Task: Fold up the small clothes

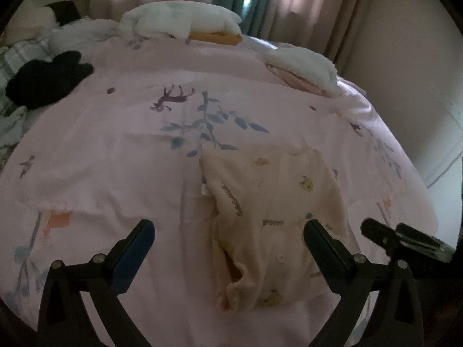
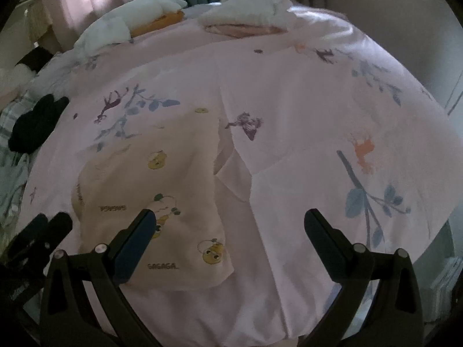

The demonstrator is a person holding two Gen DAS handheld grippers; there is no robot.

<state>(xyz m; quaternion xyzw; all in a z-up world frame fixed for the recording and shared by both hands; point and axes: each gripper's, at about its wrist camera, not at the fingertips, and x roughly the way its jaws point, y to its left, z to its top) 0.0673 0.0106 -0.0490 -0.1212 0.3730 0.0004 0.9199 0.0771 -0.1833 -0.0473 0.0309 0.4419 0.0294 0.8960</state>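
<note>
At the far left edge of the bed [image 1: 115, 133], a black garment [image 1: 47, 79] is lying in a heap beside some plaid bedding [image 1: 20, 55]. The pink bedspread [image 2: 289, 115], printed with leaves and small animals, is covering the whole bed. The left tongs [image 1: 228, 232] are hovering released above it, their jaws standing wide apart and gripping nothing, with the right finger hanging over the cloth of the baby shirt [image 1: 269, 202]. This cream shirt, printed with little yellow faces and the word GAGAGA, is lying on the near middle of the bedspread, partly folded and bunched along its left edge. The right tongs [image 2: 228, 231] are also hanging released and empty, the left finger over the shirt's lower part and the right finger over bare bedspread. At the head of the bed, two pillows are resting under white towels: an orange pillow [image 1: 215, 37] to the left and a pink pillow [image 1: 295, 82] to the right. Curtains [image 1: 303, 5] are hanging behind them.
</note>
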